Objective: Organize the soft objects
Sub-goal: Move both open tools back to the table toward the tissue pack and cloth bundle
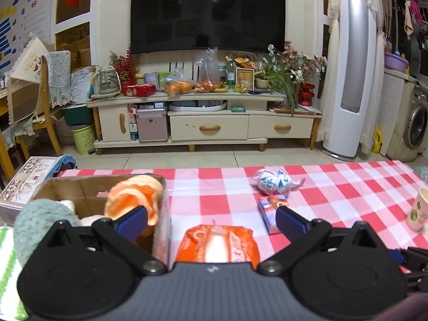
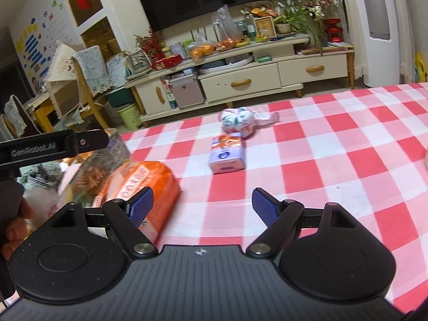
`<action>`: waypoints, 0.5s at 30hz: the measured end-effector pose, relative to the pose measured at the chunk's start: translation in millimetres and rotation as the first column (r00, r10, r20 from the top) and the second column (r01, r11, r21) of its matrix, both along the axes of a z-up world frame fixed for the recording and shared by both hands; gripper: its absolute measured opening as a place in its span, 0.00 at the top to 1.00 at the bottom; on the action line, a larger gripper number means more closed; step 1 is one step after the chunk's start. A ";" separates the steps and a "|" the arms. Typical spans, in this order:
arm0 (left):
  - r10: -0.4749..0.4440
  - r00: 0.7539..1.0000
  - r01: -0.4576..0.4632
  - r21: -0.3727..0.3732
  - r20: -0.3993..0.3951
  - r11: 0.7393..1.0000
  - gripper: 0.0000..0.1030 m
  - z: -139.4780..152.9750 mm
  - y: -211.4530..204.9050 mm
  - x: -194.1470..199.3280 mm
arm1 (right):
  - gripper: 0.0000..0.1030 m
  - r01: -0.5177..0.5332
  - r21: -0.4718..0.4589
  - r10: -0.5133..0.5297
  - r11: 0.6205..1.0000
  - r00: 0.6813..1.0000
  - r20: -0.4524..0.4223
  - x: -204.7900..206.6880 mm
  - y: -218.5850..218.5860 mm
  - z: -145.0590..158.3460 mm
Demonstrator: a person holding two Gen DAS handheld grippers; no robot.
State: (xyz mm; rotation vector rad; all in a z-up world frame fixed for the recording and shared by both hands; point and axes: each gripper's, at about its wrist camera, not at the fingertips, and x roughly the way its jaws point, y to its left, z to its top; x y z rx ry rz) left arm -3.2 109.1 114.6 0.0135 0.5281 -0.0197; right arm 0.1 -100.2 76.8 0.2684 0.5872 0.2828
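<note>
A cardboard box (image 1: pixel 88 187) stands at the table's left and holds an orange cloth (image 1: pixel 133 199), a grey-green knitted piece (image 1: pixel 40 222) and other soft items. My left gripper (image 1: pixel 211 220) hangs open above an orange soft packet (image 1: pixel 218 244) lying beside the box. In the right wrist view the same orange packet (image 2: pixel 149 184) lies by the left finger of my open right gripper (image 2: pixel 203 206). Farther out lie a purple tissue pack (image 2: pixel 227 155) and a rolled floral cloth (image 2: pixel 239 120); both also show as the tissue pack (image 1: pixel 270 211) and floral cloth (image 1: pixel 275 182).
A red-and-white checked cloth (image 2: pixel 334 165) covers the table. A paper cup (image 1: pixel 418 210) stands at the right edge. A hand (image 2: pixel 16 224) holds the other gripper's body at the left. Beyond the table are a TV cabinet (image 1: pixel 208 123), a chair and a floor fan.
</note>
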 end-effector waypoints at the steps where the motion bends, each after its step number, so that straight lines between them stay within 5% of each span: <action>1: -0.002 1.000 0.002 0.002 0.000 1.000 0.02 0.0 -2.7 0.7 | 0.02 0.005 -0.003 -0.005 1.000 1.000 -0.001 1.4 -3.3 -1.8; 15: -0.079 0.997 0.079 0.027 -0.016 0.996 0.01 -7.3 -26.8 -12.2 | 0.02 0.039 -0.016 -0.039 0.999 0.999 -0.007 45.9 -29.2 -25.3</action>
